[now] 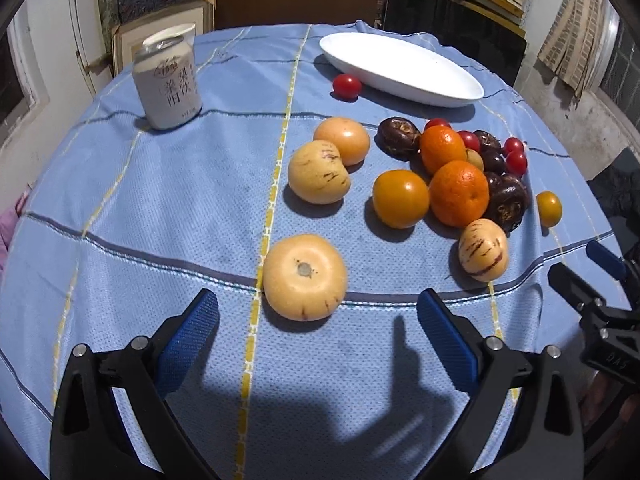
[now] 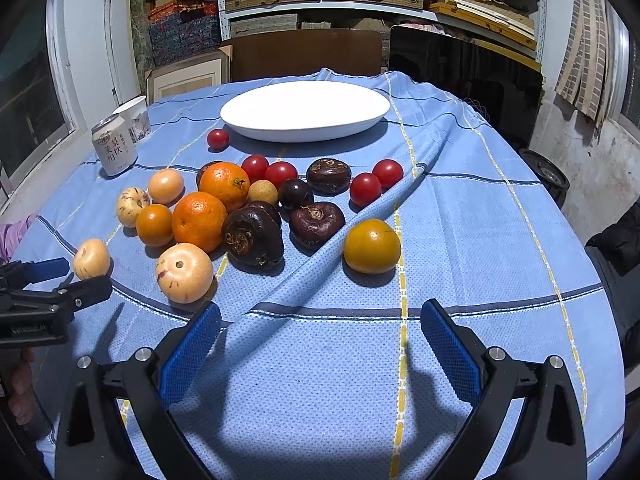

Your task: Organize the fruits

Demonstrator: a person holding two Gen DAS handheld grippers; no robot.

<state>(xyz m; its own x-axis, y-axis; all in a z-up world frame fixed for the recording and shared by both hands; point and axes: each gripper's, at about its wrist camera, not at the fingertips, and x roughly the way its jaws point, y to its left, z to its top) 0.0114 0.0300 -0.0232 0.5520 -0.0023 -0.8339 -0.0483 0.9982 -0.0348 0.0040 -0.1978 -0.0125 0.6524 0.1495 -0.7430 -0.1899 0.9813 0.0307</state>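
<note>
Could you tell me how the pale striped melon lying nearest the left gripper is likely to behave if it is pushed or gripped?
The pale striped melon looks round and smooth, so a push would probably roll it across the tablecloth. Its skin seems glossy, so it may slip unless the pads close near its widest part. The open left gripper looks wide enough to take it.

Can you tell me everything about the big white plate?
The white plate is a wide, shallow oval dish, smooth and glossy like plastic or ceramic. It is empty and lies flat at the far end of the blue checked tablecloth. One small red tomato lies close beside its near edge; the other fruit lies nearer, apart from it.
</note>
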